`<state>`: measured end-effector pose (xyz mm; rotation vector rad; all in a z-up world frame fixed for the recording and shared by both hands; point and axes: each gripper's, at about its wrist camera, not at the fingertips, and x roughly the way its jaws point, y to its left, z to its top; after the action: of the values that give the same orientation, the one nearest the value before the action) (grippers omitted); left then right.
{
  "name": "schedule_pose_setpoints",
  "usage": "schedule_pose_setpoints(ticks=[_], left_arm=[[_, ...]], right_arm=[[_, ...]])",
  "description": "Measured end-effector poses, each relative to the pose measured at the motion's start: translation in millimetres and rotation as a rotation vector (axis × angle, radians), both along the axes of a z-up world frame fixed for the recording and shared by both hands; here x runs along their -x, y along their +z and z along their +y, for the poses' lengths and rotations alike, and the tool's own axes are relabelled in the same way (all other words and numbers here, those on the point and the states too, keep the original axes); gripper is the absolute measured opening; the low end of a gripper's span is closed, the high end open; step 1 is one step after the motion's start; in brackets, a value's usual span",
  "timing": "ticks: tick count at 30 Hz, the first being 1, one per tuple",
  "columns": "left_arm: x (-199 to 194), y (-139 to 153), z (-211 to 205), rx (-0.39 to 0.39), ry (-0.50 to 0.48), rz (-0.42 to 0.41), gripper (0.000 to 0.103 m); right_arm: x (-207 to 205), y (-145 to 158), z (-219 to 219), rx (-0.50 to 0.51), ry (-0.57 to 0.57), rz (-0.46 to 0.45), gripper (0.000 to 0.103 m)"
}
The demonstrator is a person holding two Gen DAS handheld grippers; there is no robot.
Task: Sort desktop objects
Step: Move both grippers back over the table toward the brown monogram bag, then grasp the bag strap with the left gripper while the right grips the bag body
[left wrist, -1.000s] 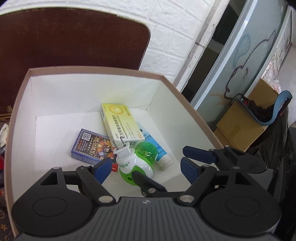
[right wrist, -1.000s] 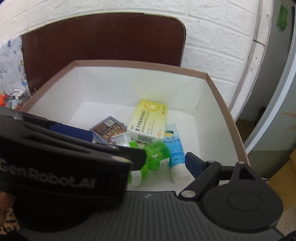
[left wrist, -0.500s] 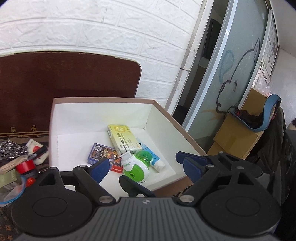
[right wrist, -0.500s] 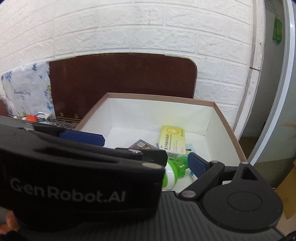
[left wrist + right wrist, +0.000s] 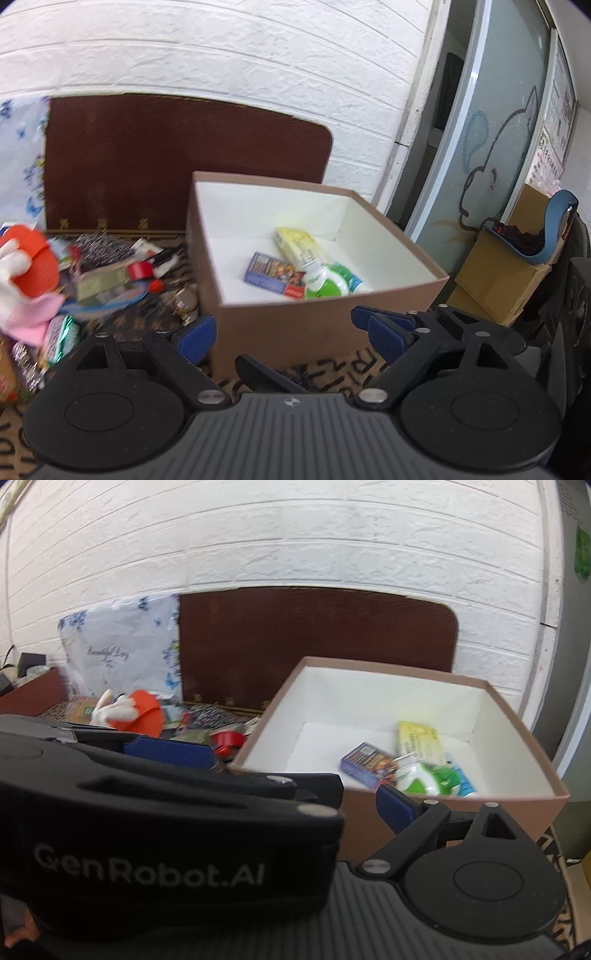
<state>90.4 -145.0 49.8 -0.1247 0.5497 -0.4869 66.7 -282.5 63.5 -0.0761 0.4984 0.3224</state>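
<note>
White brick wall backs a patterned desk (image 5: 332,373). Both grippers have just been opening: the left gripper (image 5: 284,332) and the right gripper (image 5: 280,779) stand spread wide with nothing between their pads. Just beyond them, at the desk's right edge, a brown box (image 5: 295,328) holds a green-and-white bottle (image 5: 325,282), a yellow carton (image 5: 299,243) and a blue card pack (image 5: 271,273). Mixed clutter (image 5: 103,280) lies left of it.
</note>
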Motion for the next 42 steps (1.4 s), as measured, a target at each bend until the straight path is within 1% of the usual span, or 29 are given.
schedule_pose_setpoints(ticks=[6, 9, 13, 16, 19, 21, 23, 26, 28, 30, 32, 33, 34, 42], left_arm=[[18, -27, 35, 0.021, 0.042, 0.063, 0.092], [23, -41, 51, 0.028, 0.057, 0.098, 0.092], [26, -53, 71, 0.02, 0.092, 0.125, 0.092], [19, -57, 92, 0.044, 0.142, 0.146, 0.092], [8, -55, 110, 0.043, 0.2, 0.134, 0.092], [-1, -54, 117, 0.031, 0.207, 0.114, 0.092], [-9, -54, 122, 0.004, 0.217, 0.114, 0.091], [-23, -58, 125, 0.003, 0.207, 0.14, 0.089], [-28, -60, 127, 0.006, 0.201, 0.165, 0.085], [-30, -61, 126, 0.002, 0.189, 0.174, 0.083], [-32, -63, 125, -0.01, 0.186, 0.17, 0.078], [-31, -62, 125, -0.013, 0.183, 0.17, 0.071], [-30, -61, 125, -0.016, 0.182, 0.172, 0.068], [-16, -48, 112, -0.024, 0.118, 0.149, 0.068]], right_arm=[[22, -27, 34, 0.018, 0.053, 0.02, 0.093], [28, -41, 50, 0.025, 0.079, 0.046, 0.093], [32, -56, 68, 0.001, 0.11, 0.087, 0.093], [32, -63, 77, -0.02, 0.122, 0.104, 0.093], [29, -67, 83, -0.012, 0.135, 0.112, 0.093], [27, -69, 87, -0.007, 0.142, 0.108, 0.093], [24, -71, 91, -0.009, 0.143, 0.114, 0.093], [18, -74, 94, -0.021, 0.143, 0.121, 0.093], [15, -75, 97, -0.026, 0.143, 0.128, 0.093], [12, -76, 100, -0.026, 0.146, 0.131, 0.093], [9, -78, 102, -0.027, 0.147, 0.137, 0.093], [7, -79, 103, -0.027, 0.147, 0.14, 0.093], [5, -79, 104, -0.029, 0.145, 0.145, 0.093], [1, -85, 104, -0.047, 0.144, 0.162, 0.093]])
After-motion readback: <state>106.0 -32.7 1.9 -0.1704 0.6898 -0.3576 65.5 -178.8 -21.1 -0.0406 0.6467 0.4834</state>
